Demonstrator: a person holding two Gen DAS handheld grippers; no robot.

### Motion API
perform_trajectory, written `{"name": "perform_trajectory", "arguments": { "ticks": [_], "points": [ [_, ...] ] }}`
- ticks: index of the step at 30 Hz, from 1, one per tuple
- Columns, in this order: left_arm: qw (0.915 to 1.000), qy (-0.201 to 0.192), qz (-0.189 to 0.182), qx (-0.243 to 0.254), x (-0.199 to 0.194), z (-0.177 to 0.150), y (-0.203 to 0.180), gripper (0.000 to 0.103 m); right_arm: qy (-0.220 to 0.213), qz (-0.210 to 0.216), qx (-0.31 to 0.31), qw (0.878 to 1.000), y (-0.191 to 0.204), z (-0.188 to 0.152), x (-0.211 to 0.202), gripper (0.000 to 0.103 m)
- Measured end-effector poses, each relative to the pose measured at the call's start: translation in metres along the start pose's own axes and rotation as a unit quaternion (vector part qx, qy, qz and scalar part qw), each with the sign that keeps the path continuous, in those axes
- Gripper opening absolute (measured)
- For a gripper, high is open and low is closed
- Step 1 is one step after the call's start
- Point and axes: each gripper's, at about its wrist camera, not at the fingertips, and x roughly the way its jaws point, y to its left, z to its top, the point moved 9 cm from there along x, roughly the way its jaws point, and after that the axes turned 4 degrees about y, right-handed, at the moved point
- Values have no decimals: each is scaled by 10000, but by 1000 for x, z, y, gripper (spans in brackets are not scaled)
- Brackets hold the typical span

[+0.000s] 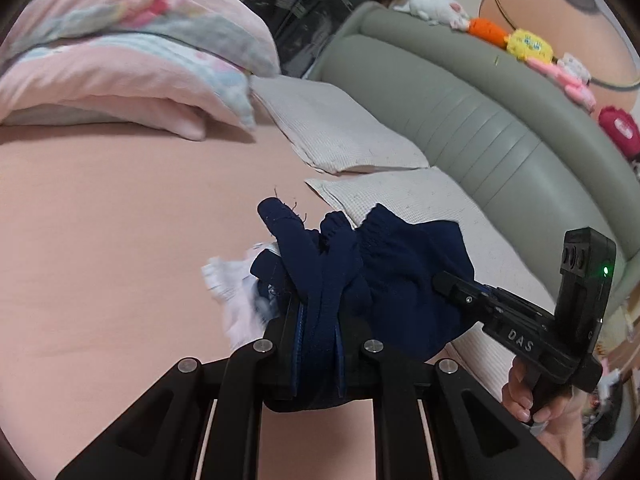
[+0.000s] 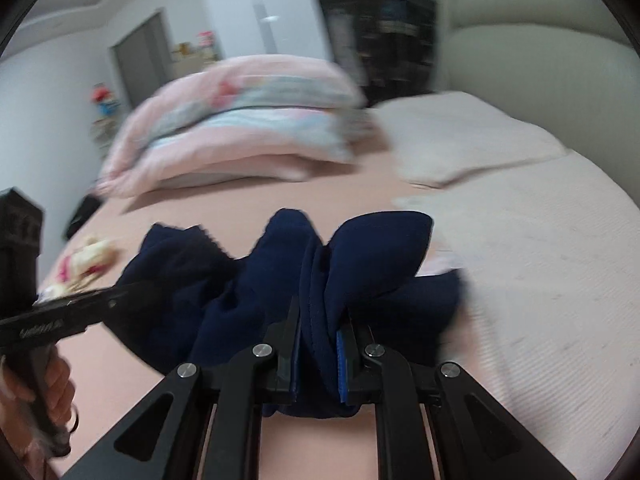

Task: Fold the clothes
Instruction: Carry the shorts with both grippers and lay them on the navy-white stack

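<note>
— Left wrist view, what's on the list?

— Item one: left gripper, jaws pinching a bunched fold of the navy garment, which hangs above the pink bedsheet. Item two: right gripper, reaching in from the right with a hand on its grip, its tip buried in the same cloth. Item three: a pale crumpled piece just beside the garment, blurred. Behind: folded pink quilt, two white pillows, grey-green headboard with plush toys along its top.

— And the right wrist view?

— Right gripper, jaws pressed on a thick gather of the navy garment, blue pads showing either side. Left gripper enters from the left, meeting the cloth's edge; its jaws are hidden there. Quilt blurred behind, small floral item on the sheet at left.
</note>
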Motion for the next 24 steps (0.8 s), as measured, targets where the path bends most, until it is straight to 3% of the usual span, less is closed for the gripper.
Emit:
{"name": "perform_trajectory", "arguments": {
  "ticks": [2,4,6,8,10,11,13,15,18,20,21,22,24],
  "points": [
    [9988,418,267,8,47,-9,8,12,391,-361,302,9981,-42,-12,35,17],
    [9971,657,342,-184,68,-17,21,18,1097,-478,600,9910,-77,-37,70,25],
    [9960,714,322,-437,71,-23,33,22,1170,-247,1109,9866,-98,-43,73,43],
    [9978,283,319,-505,44,-12,35,24,915,-236,1467,9847,-109,-32,60,46],
    [9976,-307,557,-279,14,3,30,24,457,-352,1440,9879,-107,-13,41,46],
    [9978,-394,522,-64,9,8,21,24,285,-348,1327,9901,-100,-7,35,46],
    [9987,-153,144,470,16,8,-7,24,128,-230,1042,9942,-81,2,30,46],
    [9956,157,-55,919,31,1,-28,24,379,128,629,9972,-51,-1,41,46],
    [9889,584,170,1355,56,-16,-30,24,798,-47,307,9963,-37,-17,71,46],
    [9870,828,441,1304,67,-20,-11,24,983,-197,249,9947,-38,-25,87,45],
    [9874,930,529,1168,70,-19,3,22,968,-234,361,9944,-46,-25,89,38],
    [9892,982,489,970,67,-18,16,16,944,-240,505,9940,-53,-25,90,25],
    [9917,948,498,717,53,-16,34,16,858,-329,777,9927,-69,-21,81,22]
  ]
}}
